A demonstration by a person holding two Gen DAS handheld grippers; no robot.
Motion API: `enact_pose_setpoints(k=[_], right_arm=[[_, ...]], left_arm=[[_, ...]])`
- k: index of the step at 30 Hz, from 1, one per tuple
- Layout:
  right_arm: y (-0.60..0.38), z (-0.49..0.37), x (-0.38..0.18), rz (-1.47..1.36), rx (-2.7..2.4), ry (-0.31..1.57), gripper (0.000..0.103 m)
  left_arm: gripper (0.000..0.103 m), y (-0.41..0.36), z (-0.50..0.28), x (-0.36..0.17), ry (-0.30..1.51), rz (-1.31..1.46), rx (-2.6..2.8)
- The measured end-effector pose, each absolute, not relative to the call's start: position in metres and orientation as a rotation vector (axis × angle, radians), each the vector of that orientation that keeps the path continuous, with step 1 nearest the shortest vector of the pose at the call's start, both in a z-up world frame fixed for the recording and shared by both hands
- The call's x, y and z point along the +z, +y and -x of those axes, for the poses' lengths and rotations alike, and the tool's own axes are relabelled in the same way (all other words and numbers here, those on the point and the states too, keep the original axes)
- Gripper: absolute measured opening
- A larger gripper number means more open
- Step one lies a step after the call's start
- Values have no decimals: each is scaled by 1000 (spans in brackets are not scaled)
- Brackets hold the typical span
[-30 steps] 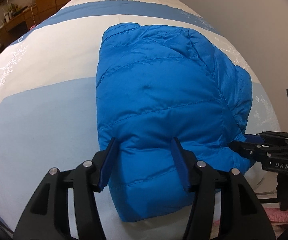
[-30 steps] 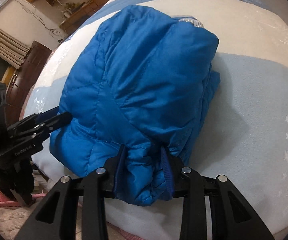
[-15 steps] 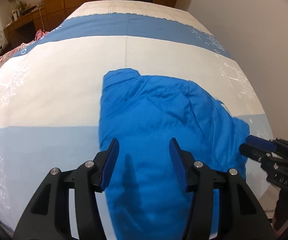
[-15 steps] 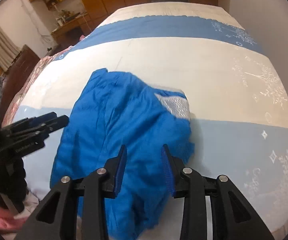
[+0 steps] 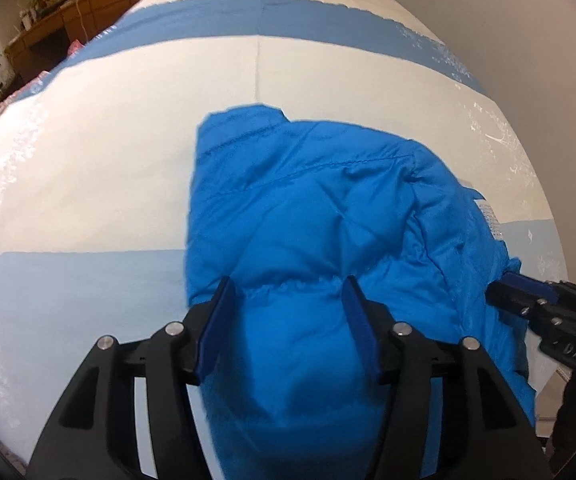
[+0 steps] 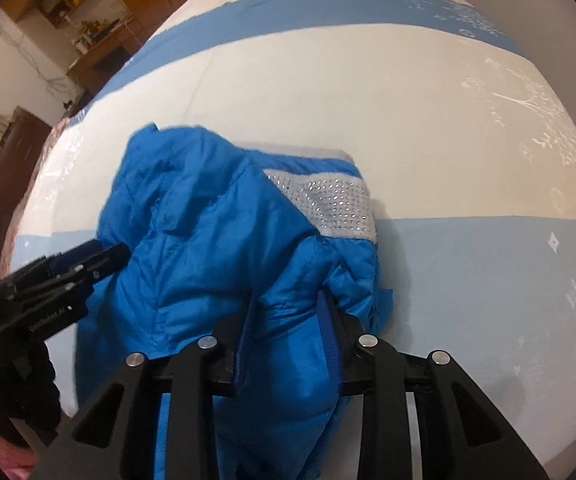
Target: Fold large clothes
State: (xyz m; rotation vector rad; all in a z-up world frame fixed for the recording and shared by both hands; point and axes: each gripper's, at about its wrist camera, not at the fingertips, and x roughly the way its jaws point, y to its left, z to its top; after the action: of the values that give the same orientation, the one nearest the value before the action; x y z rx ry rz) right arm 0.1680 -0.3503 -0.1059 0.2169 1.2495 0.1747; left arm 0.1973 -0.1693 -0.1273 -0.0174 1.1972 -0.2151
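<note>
A bright blue puffer jacket (image 5: 311,216) lies bunched on the bed, with a white dotted lining panel (image 6: 327,204) showing on its right side. My left gripper (image 5: 288,320) has its fingers around a thick fold of the jacket's near edge. My right gripper (image 6: 288,328) is closed on another fold at the jacket's right near corner. Each gripper shows in the other's view: the right one at the jacket's right edge (image 5: 527,300), the left one at its left edge (image 6: 88,264).
The bed cover (image 5: 88,160) has cream and blue bands. A plain wall (image 5: 507,20) runs along the right side of the bed. Wooden cupboards and a cluttered desk (image 6: 88,32) stand at the far left. Pink fabric (image 6: 12,452) lies below the near bed edge.
Half a second ago both grippers hovered above the jacket with nothing between their fingers. Now both have come down, each with jacket fabric between its fingers, and the jacket is more bunched.
</note>
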Motion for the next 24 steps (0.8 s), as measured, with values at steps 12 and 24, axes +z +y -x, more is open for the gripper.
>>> enact_pose_setpoints(k=[12,24], right_arm=[[-345,-140,-118,-180,147,1284,31],[-347,-145,-145,-190,157,1291,31]], left_arm=[[57,-164,-161,-130,1213,7,-252],[60,-161,-159,-145,1202,7,-260]])
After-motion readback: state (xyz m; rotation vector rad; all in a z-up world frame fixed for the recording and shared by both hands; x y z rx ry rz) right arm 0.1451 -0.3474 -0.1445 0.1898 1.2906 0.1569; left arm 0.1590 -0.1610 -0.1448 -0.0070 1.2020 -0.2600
